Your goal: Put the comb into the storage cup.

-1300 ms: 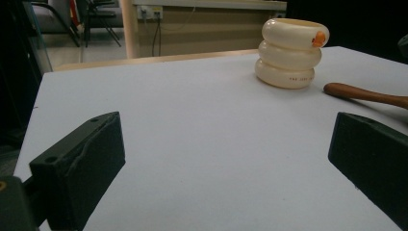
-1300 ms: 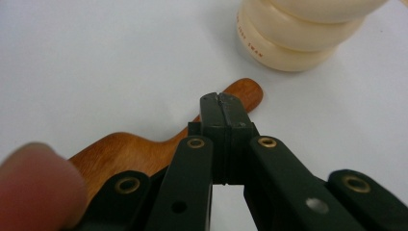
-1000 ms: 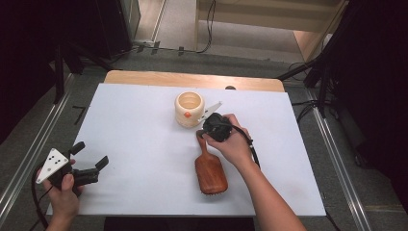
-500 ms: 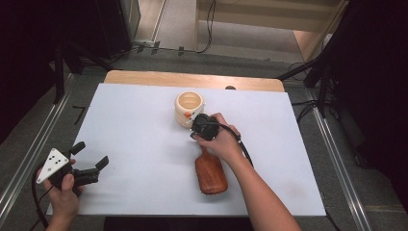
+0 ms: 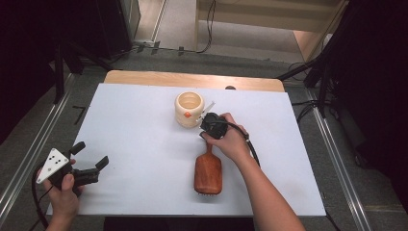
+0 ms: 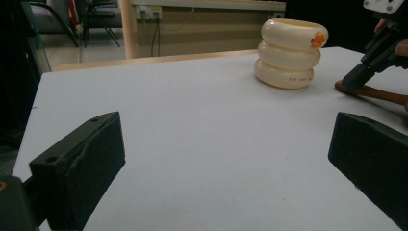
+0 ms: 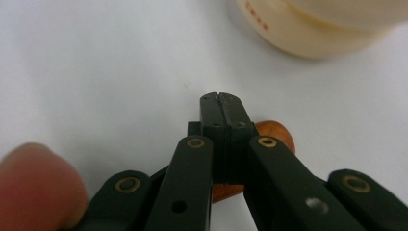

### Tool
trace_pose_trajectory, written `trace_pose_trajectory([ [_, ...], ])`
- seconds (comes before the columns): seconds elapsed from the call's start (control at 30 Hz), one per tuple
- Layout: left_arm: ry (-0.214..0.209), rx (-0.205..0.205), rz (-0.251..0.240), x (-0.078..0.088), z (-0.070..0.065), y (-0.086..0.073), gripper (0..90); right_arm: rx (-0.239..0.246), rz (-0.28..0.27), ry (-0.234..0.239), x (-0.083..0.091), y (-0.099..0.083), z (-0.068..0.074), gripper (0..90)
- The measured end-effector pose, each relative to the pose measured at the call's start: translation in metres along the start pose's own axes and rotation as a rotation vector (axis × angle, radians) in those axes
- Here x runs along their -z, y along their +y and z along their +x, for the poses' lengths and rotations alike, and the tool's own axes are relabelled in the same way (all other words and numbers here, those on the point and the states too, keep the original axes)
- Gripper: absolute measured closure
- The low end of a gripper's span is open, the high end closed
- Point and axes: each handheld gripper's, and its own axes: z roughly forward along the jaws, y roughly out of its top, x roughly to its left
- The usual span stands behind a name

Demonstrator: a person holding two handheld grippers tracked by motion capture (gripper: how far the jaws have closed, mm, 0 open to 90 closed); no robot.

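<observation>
A wooden hairbrush point(image 5: 208, 173) lies on the white table point(image 5: 134, 144), its handle pointing toward a cream ringed holder point(image 5: 189, 109). My right gripper point(image 5: 204, 134) is shut, jaws pressed together with nothing between them, and its tips hover just over the end of the brush handle point(image 7: 274, 132). In the right gripper view the shut tips point(image 7: 222, 103) sit in front of that handle end, with the holder point(image 7: 312, 29) beyond. My left gripper point(image 5: 89, 155) is held open at the table's near left corner. In its own view point(image 6: 226, 163) it faces the holder point(image 6: 290, 53) with nothing between its jaws.
A wooden strip point(image 5: 192, 79) borders the table's far edge. Metal rails point(image 5: 337, 163) and cables run along the floor beside the table. A person's thumb point(image 7: 38, 183) shows at the lower left of the right gripper view.
The right hand has shifted a little beside the holder and sunk toward the brush handle's end. The left hand, the brush and the holder have kept still.
</observation>
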Motion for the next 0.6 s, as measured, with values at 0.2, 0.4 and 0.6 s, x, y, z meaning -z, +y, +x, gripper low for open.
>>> trace_pose_trajectory([
  [0.2, 0.001, 0.0, -0.002, 0.0, 0.0, 0.0, 0.0, -0.043, 0.016, -0.004, 0.003, -0.016, -0.006, 87.8],
  [0.4, 0.002, -0.001, 0.001, 0.0, 0.0, 0.0, 0.0, -0.094, 0.013, 0.004, 0.017, -0.049, -0.014, 87.7],
  [0.6, 0.005, -0.006, 0.005, -0.001, -0.001, 0.0, 0.0, -0.107, 0.016, 0.025, 0.029, -0.081, -0.014, 87.7],
])
